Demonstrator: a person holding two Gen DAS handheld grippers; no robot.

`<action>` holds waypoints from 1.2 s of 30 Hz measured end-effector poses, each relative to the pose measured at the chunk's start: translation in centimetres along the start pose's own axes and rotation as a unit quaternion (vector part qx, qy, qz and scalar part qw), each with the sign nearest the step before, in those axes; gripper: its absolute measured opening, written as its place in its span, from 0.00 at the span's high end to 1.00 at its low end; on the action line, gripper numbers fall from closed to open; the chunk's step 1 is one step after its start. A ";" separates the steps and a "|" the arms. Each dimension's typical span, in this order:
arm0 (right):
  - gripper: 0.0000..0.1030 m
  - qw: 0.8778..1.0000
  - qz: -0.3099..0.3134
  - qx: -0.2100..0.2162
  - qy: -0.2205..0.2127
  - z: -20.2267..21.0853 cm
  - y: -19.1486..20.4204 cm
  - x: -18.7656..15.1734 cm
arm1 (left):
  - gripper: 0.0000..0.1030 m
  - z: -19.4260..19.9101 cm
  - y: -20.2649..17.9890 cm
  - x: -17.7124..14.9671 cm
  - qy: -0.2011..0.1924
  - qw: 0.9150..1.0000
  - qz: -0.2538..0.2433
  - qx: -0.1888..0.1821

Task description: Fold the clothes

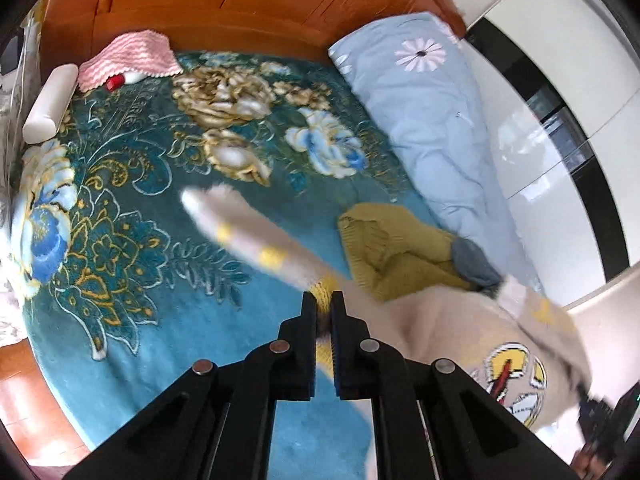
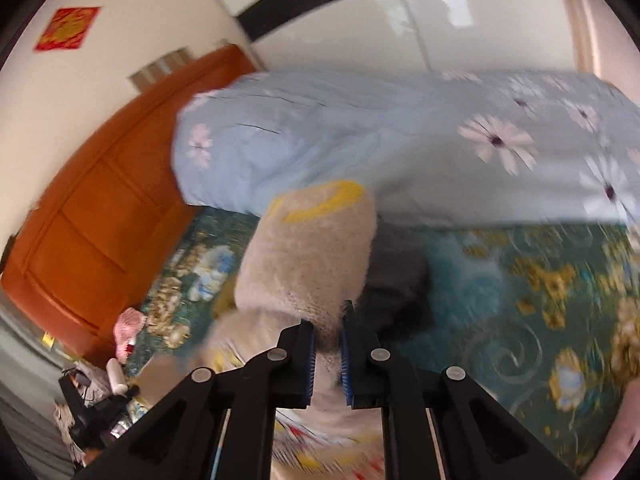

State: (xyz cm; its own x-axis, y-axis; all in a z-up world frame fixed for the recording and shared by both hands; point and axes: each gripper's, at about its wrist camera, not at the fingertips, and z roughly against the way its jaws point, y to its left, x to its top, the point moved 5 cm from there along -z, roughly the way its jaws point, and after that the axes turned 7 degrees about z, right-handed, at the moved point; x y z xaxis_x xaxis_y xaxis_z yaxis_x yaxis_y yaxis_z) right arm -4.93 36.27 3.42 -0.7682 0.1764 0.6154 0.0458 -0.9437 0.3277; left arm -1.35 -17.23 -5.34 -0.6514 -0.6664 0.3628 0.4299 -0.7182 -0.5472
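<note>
Pinching the beige sweater (image 1: 440, 320) at a yellow-trimmed edge, the left gripper (image 1: 324, 300) holds it above the teal flowered blanket (image 1: 120, 208); one sleeve swings out blurred, near a mustard garment (image 1: 392, 248) and the blue quilt (image 1: 432, 120).

From the right wrist, the right gripper (image 2: 328, 320) clamps the sweater's (image 2: 308, 256) fuzzy fold, lifted before the quilt (image 2: 360, 132) and wooden headboard (image 2: 100, 208).
</note>
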 end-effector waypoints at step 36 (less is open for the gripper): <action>0.54 0.952 0.220 -0.154 0.145 -12.9 3.4 -6.2 | 0.59 -3.2 -2.4 -16.5 0.121 0.990 -0.063 0.048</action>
State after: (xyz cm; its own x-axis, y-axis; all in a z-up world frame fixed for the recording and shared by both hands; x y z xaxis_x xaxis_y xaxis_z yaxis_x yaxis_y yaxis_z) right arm -8.23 28.38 -8.57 -0.8636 -0.2979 0.4069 0.2489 -0.9535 -0.1699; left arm 6.36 -3.89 -12.47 -0.8287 -0.5118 0.2266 0.3855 -0.8155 -0.4317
